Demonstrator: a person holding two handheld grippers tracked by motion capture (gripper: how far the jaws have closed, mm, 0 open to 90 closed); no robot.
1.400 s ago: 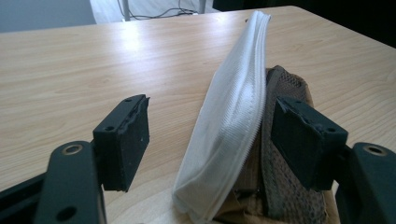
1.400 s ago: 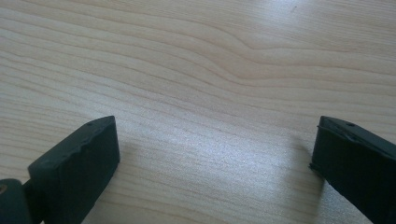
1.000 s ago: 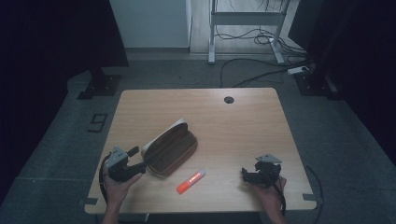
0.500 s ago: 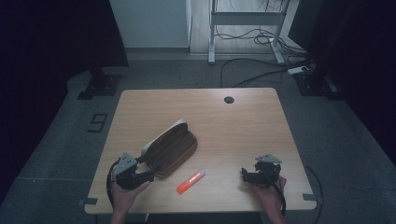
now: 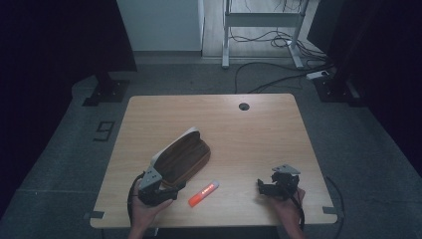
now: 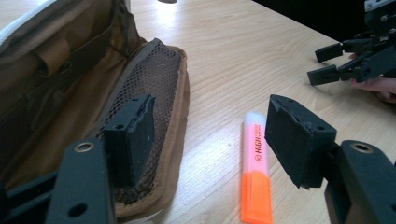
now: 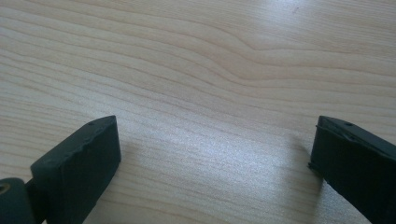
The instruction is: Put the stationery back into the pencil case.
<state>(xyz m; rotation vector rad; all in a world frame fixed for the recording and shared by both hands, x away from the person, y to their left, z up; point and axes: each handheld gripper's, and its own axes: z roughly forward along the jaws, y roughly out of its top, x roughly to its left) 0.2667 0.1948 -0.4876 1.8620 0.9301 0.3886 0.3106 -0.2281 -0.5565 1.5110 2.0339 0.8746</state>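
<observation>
While the left gripper (image 5: 175,188) hovers jaws apart, having just narrowed slightly, at the pencil case's (image 5: 181,157) six o'clock end — orange highlighter (image 5: 203,192) alongside; the right gripper (image 5: 263,185) gapes empty at four o'clock.

From the high view you get a dim room: the counter (image 5: 249,134) is the one lit patch, with black corners around it and soft, slightly grainy detail. Your left gripper view is brighter, with white glare on the wood at the top and blurred near fingers (image 6: 299,140). Your right gripper view shows a pale sheen between soft finger shadows
</observation>
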